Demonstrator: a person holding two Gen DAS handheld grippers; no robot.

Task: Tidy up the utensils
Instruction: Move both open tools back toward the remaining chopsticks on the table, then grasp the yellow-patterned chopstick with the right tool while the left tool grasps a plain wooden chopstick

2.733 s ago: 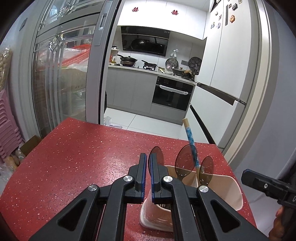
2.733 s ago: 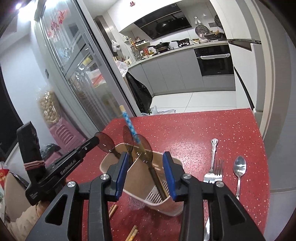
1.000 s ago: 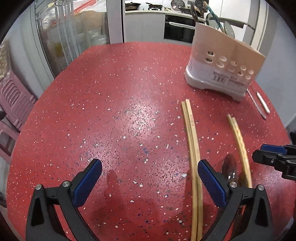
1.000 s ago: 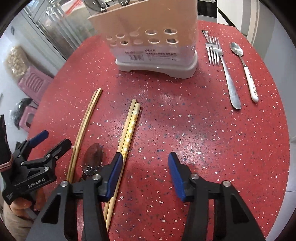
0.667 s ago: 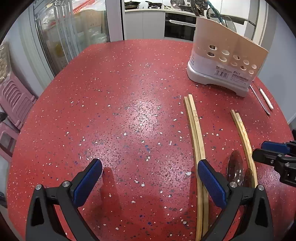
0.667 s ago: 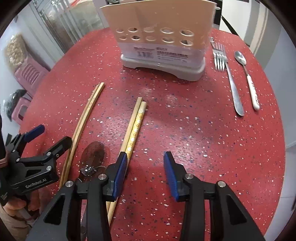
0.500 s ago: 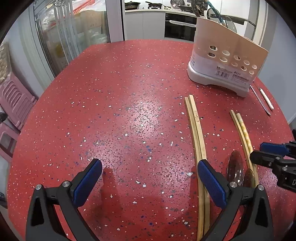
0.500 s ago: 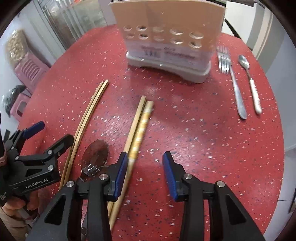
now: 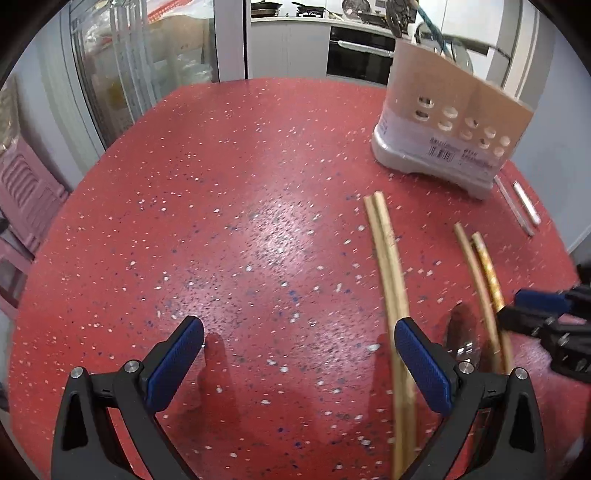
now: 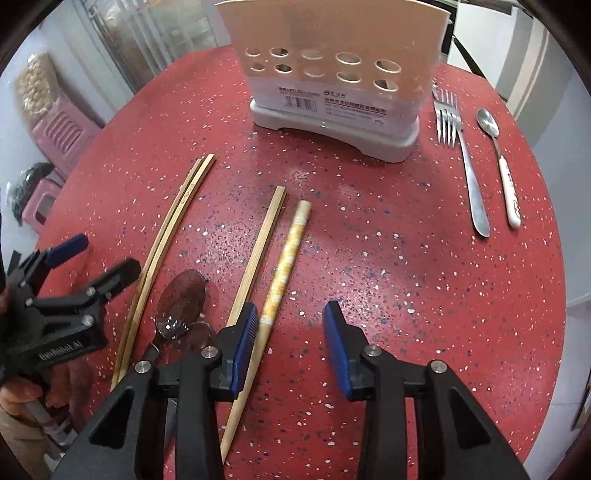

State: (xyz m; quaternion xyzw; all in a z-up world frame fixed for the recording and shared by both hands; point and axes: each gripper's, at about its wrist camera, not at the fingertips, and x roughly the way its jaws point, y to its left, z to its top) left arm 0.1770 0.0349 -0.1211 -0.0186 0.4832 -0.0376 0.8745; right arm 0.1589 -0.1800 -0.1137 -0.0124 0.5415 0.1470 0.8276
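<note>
Our right fingers hang spread over the chopstick; light, stiff, slick; we pinch mid-shaft; left fingers spread.

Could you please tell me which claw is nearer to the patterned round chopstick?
Right. The right claw has its left finger right beside the patterned round chopstick; the left claw hovers farther left, beyond the dark spoon.

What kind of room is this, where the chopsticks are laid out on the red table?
Most likely a home dining spot beside a kitchen: a red speckled table with a utensil holder, and behind it a built-in oven and pans on a stove.
</note>
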